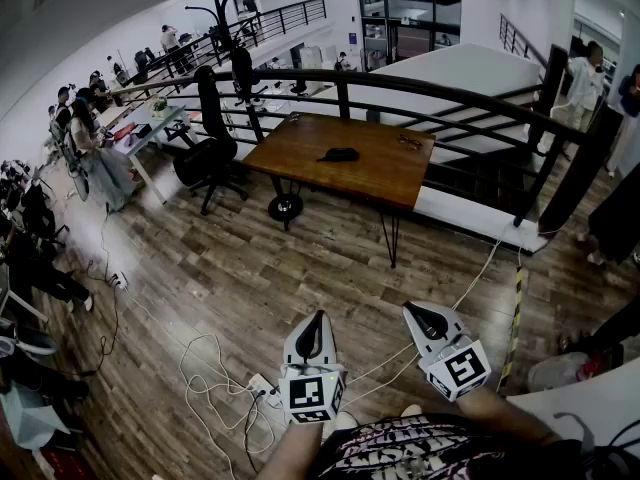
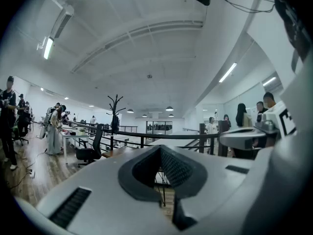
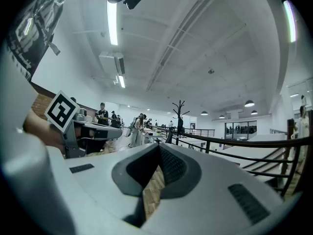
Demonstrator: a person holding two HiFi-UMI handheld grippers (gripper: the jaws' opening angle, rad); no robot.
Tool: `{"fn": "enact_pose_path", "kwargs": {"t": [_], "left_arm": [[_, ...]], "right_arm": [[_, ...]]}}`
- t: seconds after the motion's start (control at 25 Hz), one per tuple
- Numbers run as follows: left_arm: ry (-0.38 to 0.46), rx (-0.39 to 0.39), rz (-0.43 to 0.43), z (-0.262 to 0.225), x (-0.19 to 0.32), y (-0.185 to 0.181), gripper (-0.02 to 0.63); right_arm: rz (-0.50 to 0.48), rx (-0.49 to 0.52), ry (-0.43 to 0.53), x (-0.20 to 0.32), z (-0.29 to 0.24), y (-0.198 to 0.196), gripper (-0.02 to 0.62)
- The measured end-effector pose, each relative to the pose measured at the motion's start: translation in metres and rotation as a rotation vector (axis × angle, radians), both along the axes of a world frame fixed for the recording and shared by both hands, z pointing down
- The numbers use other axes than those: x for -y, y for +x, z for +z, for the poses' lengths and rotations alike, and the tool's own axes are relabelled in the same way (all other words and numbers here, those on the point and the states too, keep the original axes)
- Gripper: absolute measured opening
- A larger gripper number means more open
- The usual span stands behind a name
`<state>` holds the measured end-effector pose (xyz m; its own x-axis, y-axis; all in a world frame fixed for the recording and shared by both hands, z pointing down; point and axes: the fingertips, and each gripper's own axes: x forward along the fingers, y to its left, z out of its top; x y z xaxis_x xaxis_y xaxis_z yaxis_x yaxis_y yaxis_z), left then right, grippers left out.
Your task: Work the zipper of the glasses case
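**Head view.** A rectangular worktop point(image 1: 300, 153) of brown wood stands on thin metal hairpin legs on the far side of a plank floor point(image 1: 300, 268). Behind it runs a black railing point(image 1: 400, 90) of curved metal tubes. The glasses case point(image 1: 340, 154) is a small, dark, rounded oblong lying flat near the middle of the worktop. It is too small here to tell whether its zipper is open or closed. The case lies well apart from both tools. A black office chair point(image 1: 210, 153) with a tall, narrow back stands at the worktop's left end. Pale cables point(image 1: 200, 353) loop loosely over the floor planks near a white power strip point(image 1: 262, 386).

In the foreground, the left hand-held gripper point(image 1: 318, 318) and the right hand-held gripper point(image 1: 412, 311) are held side by side above the floor. Both point toward the worktop. Each has a smooth, matt grey-white shell that tapers to a black tip. Each also carries a marker cube point(image 1: 312, 393) at its rear, white with black square patterns.

**Left gripper view and right gripper view.** On each tool the two dark pads have a finely ribbed, rubber-like face. The pads are pressed together at their tips, with nothing between them. Behind the tips, a narrow V-shaped gap shows only wooden planks beyond.
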<state>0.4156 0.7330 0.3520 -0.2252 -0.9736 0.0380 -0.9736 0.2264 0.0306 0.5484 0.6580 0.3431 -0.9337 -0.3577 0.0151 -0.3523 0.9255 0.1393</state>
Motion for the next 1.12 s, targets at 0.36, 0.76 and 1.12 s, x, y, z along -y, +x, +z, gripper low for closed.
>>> {"fn": "enact_pose_path", "kwargs": {"t": [0.36, 0.76, 1.12], "left_arm": [[0.002, -0.014, 0.021, 0.006, -0.012, -0.035, 0.006], [-0.003, -0.088, -0.015, 0.033, -0.042, -0.114, 0.006], [-0.01, -0.149, 0.041, 0.055, -0.031, -0.114, 0.006]], "right_arm": [[0.02, -0.011, -0.023, -0.006, 0.008, -0.034, -0.002], [0.058, -0.07, -0.069, -0.039, 0.035, -0.074, -0.002], [0.075, -0.109, -0.103, -0.041, 0.047, -0.079, -0.002]]}}
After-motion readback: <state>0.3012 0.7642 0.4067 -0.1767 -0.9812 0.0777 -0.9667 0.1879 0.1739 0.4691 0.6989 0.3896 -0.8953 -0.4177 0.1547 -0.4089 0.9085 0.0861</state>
